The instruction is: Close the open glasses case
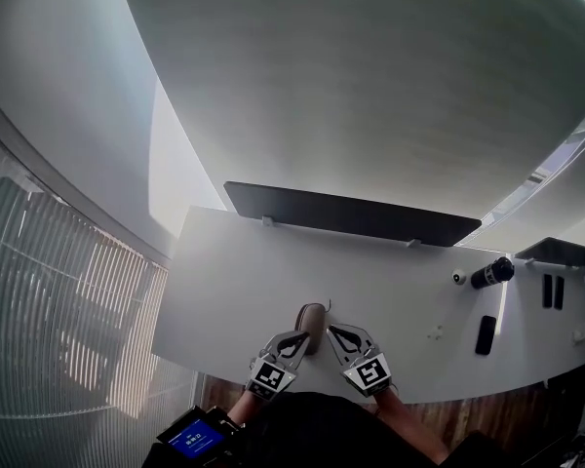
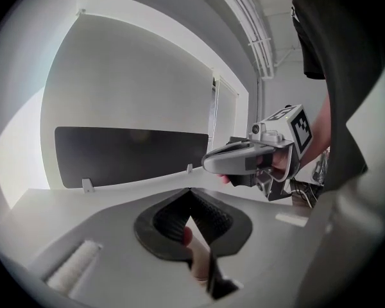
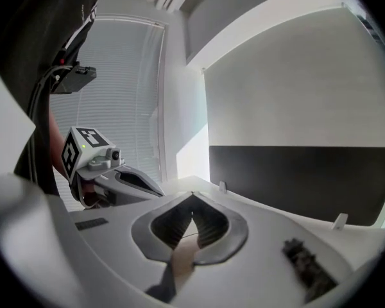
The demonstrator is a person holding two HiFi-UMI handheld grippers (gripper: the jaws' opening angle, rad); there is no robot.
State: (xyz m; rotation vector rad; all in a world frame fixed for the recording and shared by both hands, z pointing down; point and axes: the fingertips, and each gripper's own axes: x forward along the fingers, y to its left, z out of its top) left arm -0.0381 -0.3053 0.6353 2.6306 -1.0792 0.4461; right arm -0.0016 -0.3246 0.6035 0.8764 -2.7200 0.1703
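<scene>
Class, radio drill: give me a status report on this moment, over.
Left claw shut, right claw shut, tips flanking the glasses case. Case open or closed: can't tell from here. Nothing near it in the way.

Left claw (image 1: 300,337), right claw (image 1: 335,333) side by side — tips together.

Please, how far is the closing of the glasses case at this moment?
Done: both grippers are at the glasses case on the white desk, one on each side. In hand: the left gripper and the right gripper each have their jaws drawn together on the tan case. Left: whether the lid is fully down cannot be told here; if not, press it shut, then release.
</scene>
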